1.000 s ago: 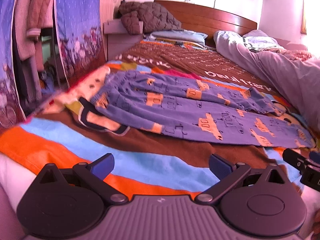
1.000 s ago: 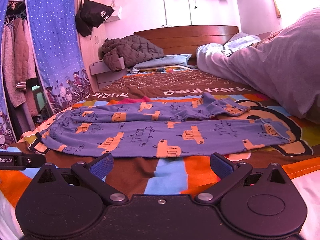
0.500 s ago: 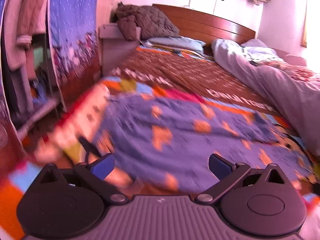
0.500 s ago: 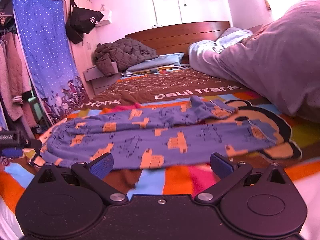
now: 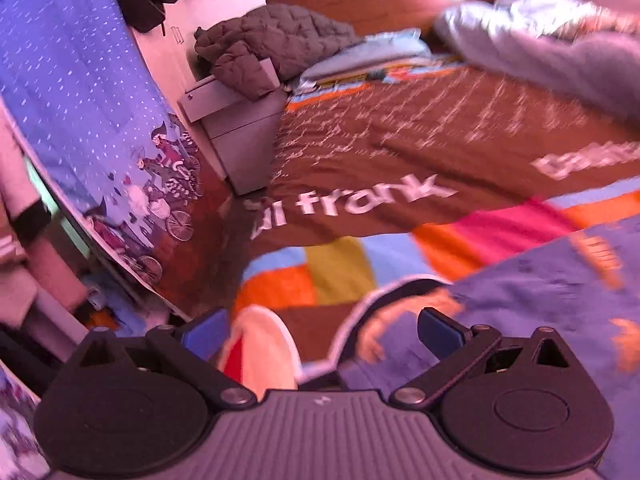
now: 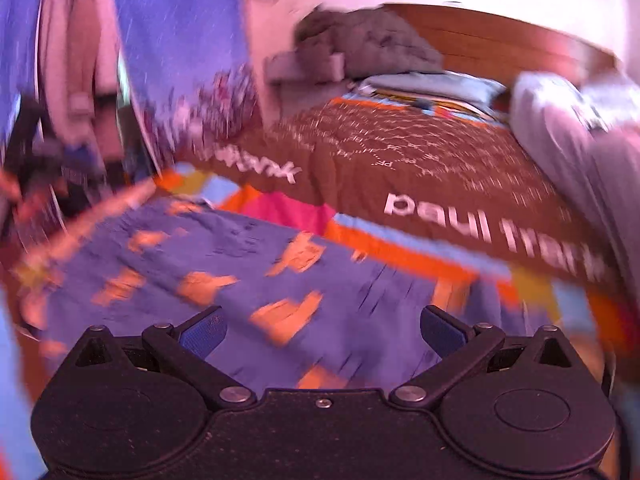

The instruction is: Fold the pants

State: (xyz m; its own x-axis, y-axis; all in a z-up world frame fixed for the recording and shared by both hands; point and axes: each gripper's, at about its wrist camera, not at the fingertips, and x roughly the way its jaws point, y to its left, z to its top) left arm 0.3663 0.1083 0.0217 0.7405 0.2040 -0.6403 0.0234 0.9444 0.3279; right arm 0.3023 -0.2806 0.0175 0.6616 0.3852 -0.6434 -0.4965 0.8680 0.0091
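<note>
Blue pyjama pants with orange truck print (image 6: 248, 280) spread flat on the bed, on top of a multicoloured patchwork bedspread with a brown band lettered "paul frank" (image 5: 360, 200). In the left wrist view, dark waistband edge of the pants (image 5: 384, 292) curving just ahead of the fingertips, purple-blue fabric filling the lower right. Left hand-held gripper (image 5: 320, 330) spread wide, blue pads well apart, nothing between them; the right-hand pad above the pants cloth, the left-hand pad over the bedspread's pale and red patch near the bed edge. Contact with the fabric possibly not made, blur making that hard to judge.

In the right wrist view, right hand-held gripper (image 6: 322, 330) likewise spread wide and empty, poised low over the middle of the pants, orange prints visible between its blue fingers (image 6: 202, 332). Heavy motion blur across this view, mostly at the left.

Further back: brown wooden headboard (image 6: 500, 48) at the far end of the bed, dark quilted puffer jacket (image 5: 276, 44) heaped on a grey bedside cabinet (image 5: 240, 128), pale blue pillow (image 6: 432, 84) below the headboard, grey-lilac rumpled duvet (image 6: 580, 148) along the bed's right side. Blue star-dotted curtain with bicycle figures (image 5: 100, 120) hanging left of the bed.
</note>
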